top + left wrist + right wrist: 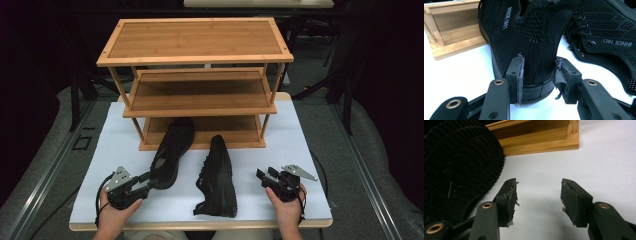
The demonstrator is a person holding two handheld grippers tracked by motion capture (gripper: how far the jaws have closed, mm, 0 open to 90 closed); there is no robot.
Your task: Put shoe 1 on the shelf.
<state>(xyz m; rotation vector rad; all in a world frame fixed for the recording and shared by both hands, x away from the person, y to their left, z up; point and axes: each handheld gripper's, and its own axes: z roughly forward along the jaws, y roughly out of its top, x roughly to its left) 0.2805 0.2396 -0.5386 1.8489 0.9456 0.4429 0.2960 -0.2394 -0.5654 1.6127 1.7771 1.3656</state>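
A wooden rack (195, 80) with three shelves stands at the far edge of the white table (310, 150), in the middle. Its lowest shelf (235, 131) sits almost on the table surface. Grey floor (45, 150) lies around the table.

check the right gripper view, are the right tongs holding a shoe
No, the right tongs stand open over bare white table, with the black shoe's sole off to their side.
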